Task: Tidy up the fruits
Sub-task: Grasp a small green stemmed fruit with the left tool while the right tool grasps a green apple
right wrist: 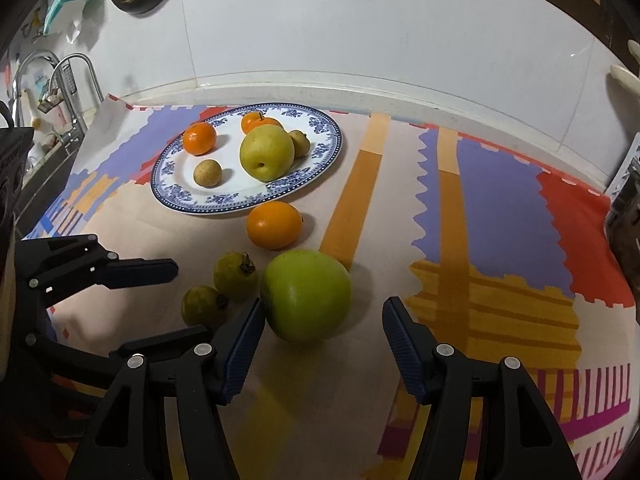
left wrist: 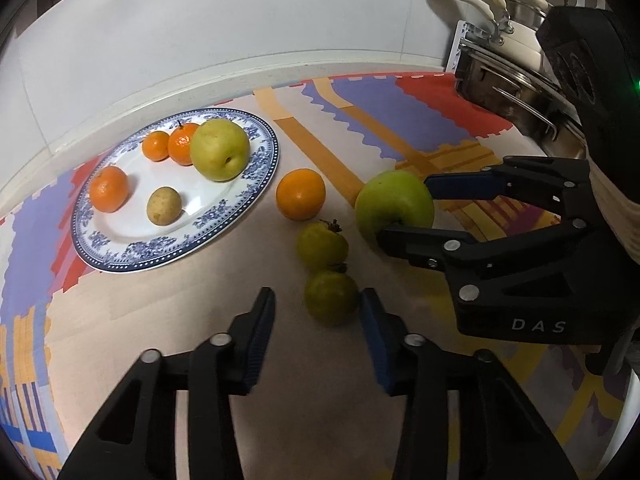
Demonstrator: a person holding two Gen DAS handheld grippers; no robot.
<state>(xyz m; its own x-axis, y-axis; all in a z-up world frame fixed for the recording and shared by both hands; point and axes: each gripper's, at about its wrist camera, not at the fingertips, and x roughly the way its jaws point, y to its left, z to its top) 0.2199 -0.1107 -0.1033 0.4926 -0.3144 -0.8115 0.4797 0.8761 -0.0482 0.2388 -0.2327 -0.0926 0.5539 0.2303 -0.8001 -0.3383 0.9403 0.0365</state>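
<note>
Right gripper (right wrist: 324, 344), jaws apart, flanks the apple (right wrist: 306, 294) near the plate (right wrist: 256, 206) (firm, smooth, weighty: grip its widest girth); left gripper (left wrist: 318, 334) gapes empty.

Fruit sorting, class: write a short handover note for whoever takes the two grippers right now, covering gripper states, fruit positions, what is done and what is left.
Left gripper: open, empty, by the two small green fruits.
Right gripper: open, jaws either side of the large green apple, not visibly closed on it.
Done: the blue-patterned white plate holds three small oranges, a yellow-green pear and two small brown fruits.
Left: on the patterned mat, off the plate, are the apple, one orange and both small green fruits.
</note>
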